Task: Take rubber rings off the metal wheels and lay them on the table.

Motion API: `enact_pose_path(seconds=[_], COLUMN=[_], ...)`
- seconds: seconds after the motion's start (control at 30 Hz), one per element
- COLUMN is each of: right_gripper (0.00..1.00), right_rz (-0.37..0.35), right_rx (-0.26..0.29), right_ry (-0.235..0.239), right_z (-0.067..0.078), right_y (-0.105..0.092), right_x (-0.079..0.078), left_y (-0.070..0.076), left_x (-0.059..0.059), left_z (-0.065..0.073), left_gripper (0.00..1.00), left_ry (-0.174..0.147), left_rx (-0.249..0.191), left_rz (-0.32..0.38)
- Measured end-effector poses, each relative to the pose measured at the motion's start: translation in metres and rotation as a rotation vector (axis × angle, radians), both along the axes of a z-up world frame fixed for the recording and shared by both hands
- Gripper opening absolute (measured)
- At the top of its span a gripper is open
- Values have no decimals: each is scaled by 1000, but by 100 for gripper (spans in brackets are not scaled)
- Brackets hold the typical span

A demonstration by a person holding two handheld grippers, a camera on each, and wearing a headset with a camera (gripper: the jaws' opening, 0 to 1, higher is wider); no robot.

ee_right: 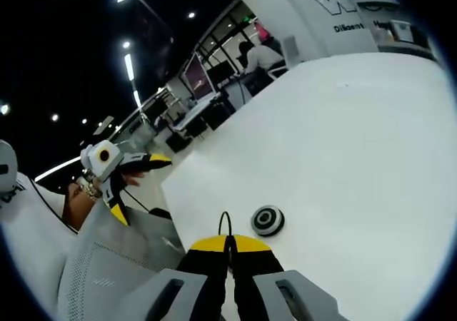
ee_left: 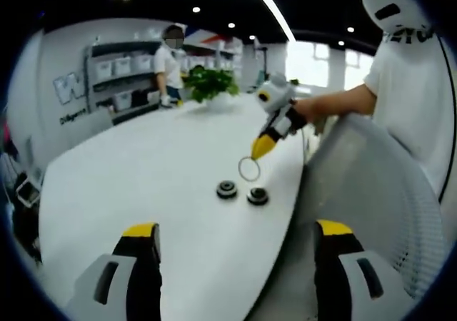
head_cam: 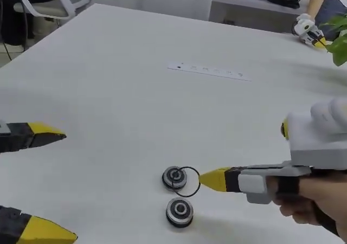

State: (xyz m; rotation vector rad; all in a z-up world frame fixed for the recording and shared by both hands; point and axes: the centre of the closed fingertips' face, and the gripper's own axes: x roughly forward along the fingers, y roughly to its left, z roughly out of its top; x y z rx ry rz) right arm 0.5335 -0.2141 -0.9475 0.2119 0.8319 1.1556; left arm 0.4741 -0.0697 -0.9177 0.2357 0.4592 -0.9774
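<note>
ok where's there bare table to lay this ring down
Bare table lies between the two wheels and the printed strip, also between the wheels and the left gripper. It is crowded around the wheels, where the right gripper holds the ring.

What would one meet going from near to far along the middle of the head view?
Nearest black-and-silver round metal wheel → second such wheel → thin white strip with small dark marks.
</note>
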Motion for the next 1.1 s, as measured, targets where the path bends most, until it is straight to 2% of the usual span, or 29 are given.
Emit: enact_pose_path(seconds=[0.13,0.2,0.33,0.53,1.1], right_gripper=[0,0,0,0,0], right_rz=[2,7,8,43,198], right_rx=[18,21,48,52,-33], right_ry=[-9,-15,-21,-43,-85], right_z=[7,10,18,26,23], right_y=[6,8,14,26,59], right_x=[-2,-3,-3,-5,-10], left_y=[0,-1,-3,-2,-2], left_x=[-4,-7,-8,-9,-9], left_z=[-5,-8,-11,-10,-8], left_gripper=[91,92,94,94,94], left_ry=[16,25,27,27,20], left_rx=[-22,-18,-18,-18,-31], left_rz=[25,21,30,36,44])
